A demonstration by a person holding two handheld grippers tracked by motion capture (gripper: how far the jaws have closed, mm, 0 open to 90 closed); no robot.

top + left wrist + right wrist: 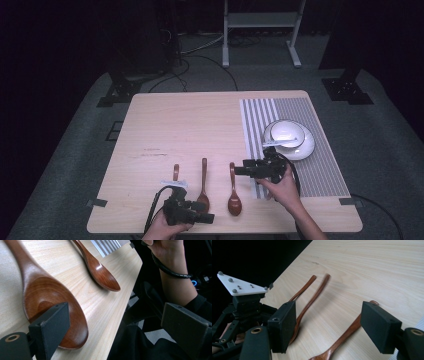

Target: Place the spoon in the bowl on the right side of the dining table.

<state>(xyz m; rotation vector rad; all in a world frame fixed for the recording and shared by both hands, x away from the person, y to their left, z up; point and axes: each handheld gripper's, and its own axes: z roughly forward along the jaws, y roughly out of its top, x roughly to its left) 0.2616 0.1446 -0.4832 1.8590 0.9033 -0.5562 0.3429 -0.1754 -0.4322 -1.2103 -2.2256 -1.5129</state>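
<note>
Hand-held gripper point(329, 327) on the right, jaws spread, straddles the right spoon's point(344, 336) handle; closing off-centre could skid it across the tabletop point(367, 270).

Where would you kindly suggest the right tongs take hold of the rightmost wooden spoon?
Probably on the slim handle of the rightmost wooden spoon, near mid-length, coming down from above. It lies flat with the handle pointing away from the person and bare table on both sides, so the open right tongs could straddle it. The bowl end looks wider and rounded, so less secure.
</note>
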